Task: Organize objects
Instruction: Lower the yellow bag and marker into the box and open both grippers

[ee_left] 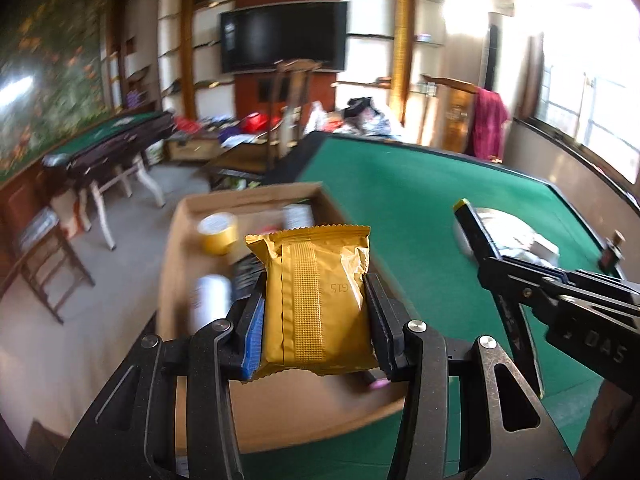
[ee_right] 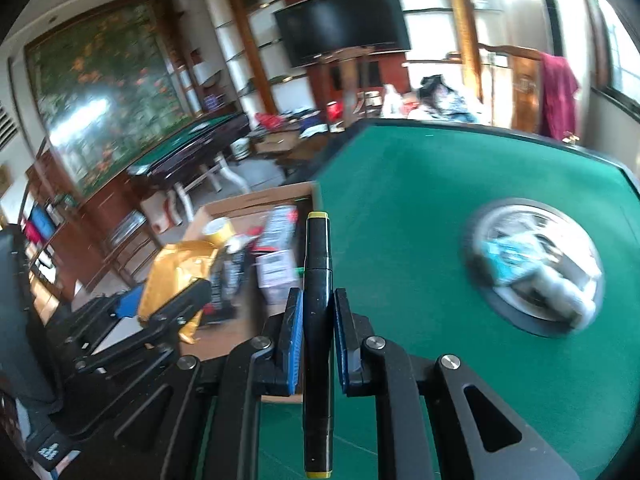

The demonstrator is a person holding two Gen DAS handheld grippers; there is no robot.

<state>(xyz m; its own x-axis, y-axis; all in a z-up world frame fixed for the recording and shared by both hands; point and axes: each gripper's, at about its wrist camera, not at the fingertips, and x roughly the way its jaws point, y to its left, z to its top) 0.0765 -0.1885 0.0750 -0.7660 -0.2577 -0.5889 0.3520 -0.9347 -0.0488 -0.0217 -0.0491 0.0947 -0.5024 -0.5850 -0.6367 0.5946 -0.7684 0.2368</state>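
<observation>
My left gripper [ee_left: 314, 304] is shut on a gold foil packet [ee_left: 316, 300] and holds it above an open cardboard box [ee_left: 240, 196] at the left edge of the green table [ee_left: 420, 208]. The packet also shows in the right wrist view [ee_right: 176, 276]. My right gripper [ee_right: 317, 308] is shut on a black marker with yellow ends [ee_right: 318, 300], held upright over the table just right of the box [ee_right: 248, 200]. The marker and right gripper also show in the left wrist view [ee_left: 472, 224]. The box holds a yellow tape roll [ee_left: 218, 232], a white bottle [ee_left: 210, 296] and small cartons.
A round metal tray [ee_right: 536, 268] with blurred items is set into the middle of the green table [ee_right: 440, 184]. A second green table [ee_left: 116, 136], chairs [ee_left: 44, 256] and clutter stand on the floor beyond. A window lies to the right.
</observation>
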